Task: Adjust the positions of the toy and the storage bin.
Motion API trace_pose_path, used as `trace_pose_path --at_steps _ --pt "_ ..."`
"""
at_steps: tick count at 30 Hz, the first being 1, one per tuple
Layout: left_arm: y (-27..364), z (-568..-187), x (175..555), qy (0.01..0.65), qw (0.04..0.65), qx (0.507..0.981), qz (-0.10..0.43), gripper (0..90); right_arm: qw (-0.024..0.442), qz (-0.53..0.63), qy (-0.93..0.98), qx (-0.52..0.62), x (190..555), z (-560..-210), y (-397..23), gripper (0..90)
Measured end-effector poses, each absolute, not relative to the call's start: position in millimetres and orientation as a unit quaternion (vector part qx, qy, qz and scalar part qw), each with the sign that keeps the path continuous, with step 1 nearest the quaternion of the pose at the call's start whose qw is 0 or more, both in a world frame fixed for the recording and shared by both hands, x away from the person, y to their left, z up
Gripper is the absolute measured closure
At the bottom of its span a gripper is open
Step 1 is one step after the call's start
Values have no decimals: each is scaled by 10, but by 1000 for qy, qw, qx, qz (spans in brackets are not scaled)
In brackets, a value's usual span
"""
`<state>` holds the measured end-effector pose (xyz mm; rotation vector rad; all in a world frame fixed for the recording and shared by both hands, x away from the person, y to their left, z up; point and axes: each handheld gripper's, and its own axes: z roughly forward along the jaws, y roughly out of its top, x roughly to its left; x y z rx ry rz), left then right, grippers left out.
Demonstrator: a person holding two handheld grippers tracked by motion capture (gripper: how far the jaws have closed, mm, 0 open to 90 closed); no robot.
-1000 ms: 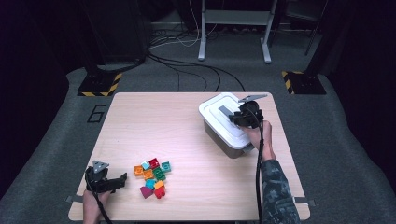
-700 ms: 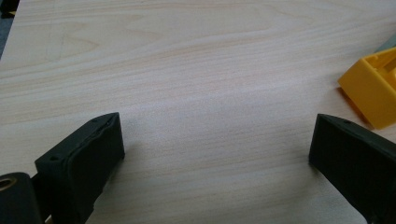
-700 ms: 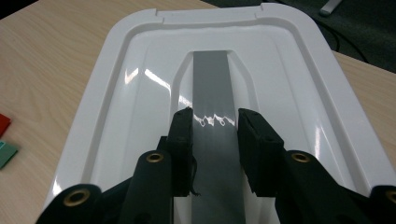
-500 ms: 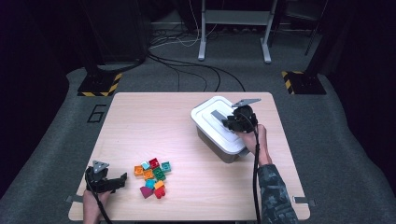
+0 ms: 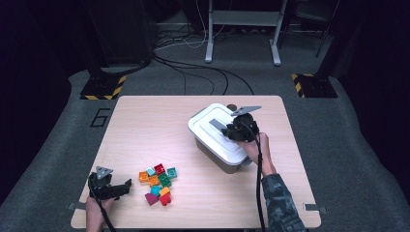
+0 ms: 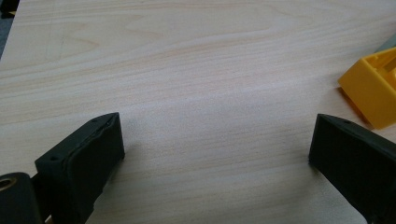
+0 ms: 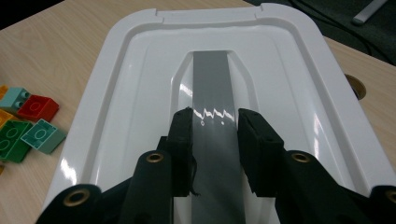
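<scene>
At the near left corner of the worktop (image 5: 145,125), the left gripper (image 5: 113,188) rests low in a person's left hand (image 5: 96,205), its jaws spread wide with only bare wood between them; in the left gripper view a yellow brick (image 6: 371,88) lies just beyond the right-hand jaw, apart from it; the gripper points across the worktop toward a heap of coloured bricks (image 5: 157,183) just beside it, red, green, orange, teal and a magenta piece among them; right of centre stands a grey bin (image 5: 217,155) under a white lid (image 5: 205,130), set at an angle to the worktop's edges; the right gripper (image 5: 232,131) sits on top of that lid, its jaws pinching the grey handle strip (image 7: 210,84) that runs along the lid's sunken middle, one pad pressed to each edge of the strip; the right hand (image 5: 256,150) reaches in from the near edge, forearm in a camouflage sleeve (image 5: 283,203), a black cable running along it; the gripper's grey three-cornered plate sticks out toward the far side; in the right gripper view, some of the bricks show on the wood at the lid's left.
</scene>
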<state>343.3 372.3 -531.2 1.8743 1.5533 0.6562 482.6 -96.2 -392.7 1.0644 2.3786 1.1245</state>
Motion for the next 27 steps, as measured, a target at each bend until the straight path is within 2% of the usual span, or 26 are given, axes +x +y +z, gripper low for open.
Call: trace_pose_path --at_steps 27 --pt "3725 -5312 3436 585 305 708 249 28 145 400 832 356 4619 -3940 -725 668"
